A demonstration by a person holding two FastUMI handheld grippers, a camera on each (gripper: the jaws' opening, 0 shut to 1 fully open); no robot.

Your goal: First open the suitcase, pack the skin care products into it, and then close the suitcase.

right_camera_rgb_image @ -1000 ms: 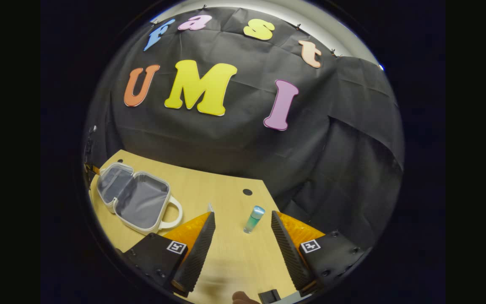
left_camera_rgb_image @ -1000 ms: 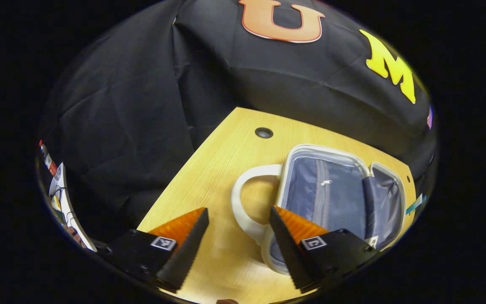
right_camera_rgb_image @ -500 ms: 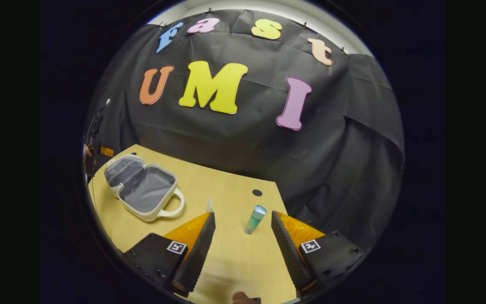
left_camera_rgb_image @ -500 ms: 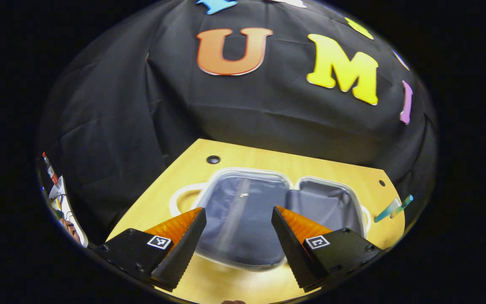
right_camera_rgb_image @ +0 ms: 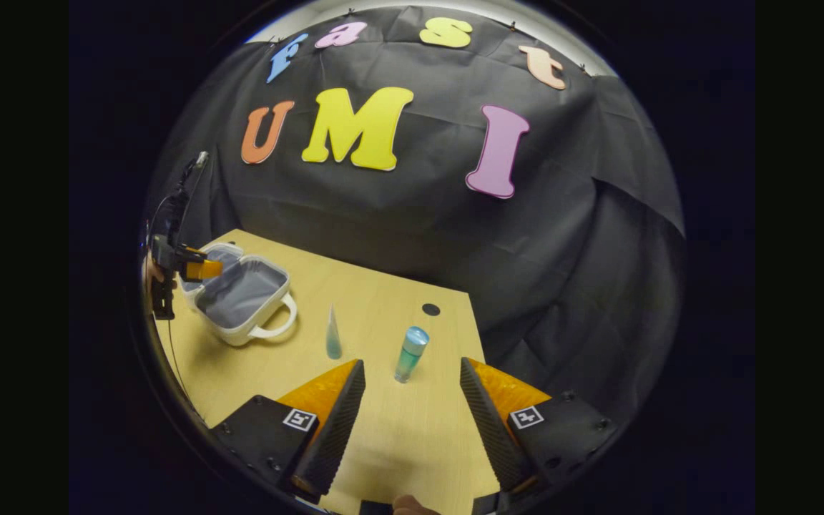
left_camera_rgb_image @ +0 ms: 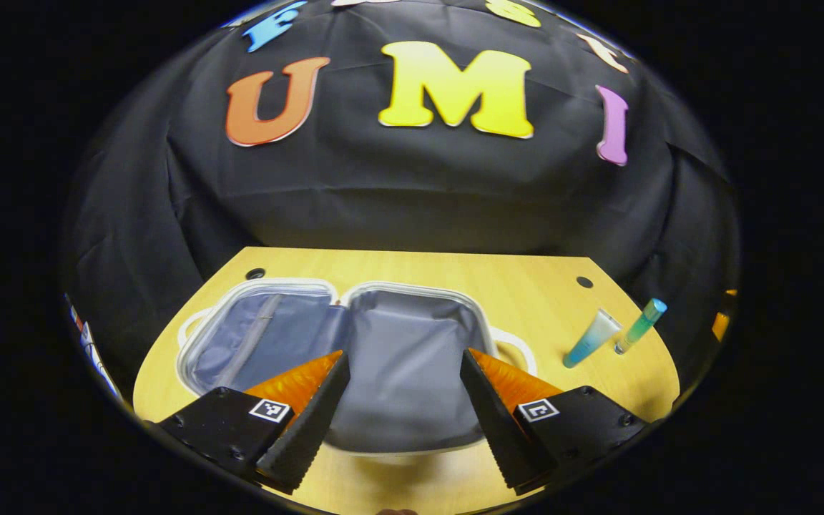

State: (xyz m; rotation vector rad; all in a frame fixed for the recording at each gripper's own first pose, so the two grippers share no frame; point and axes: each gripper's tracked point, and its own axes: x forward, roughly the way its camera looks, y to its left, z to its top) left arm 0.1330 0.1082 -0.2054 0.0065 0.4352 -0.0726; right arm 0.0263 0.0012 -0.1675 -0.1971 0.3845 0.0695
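Observation:
A small white suitcase lies open flat on the wooden table, its two grey-lined halves side by side. My left gripper hangs open just above its near half, holding nothing. To the right lie a blue-green tube and a slim teal bottle. In the right gripper view the teal bottle lies just ahead of my open right gripper, with the tube to its left. The suitcase sits far left there, with the left gripper beside it.
The table has two round cable holes, one hole at the back right and another hole at the back left. Its edge runs close to the right of my right gripper. The black booth wall stands behind.
The left gripper has swung right, so the open suitcase now lies centred under it and both products came into view. The right gripper drew back slightly; the tube now shows whole.

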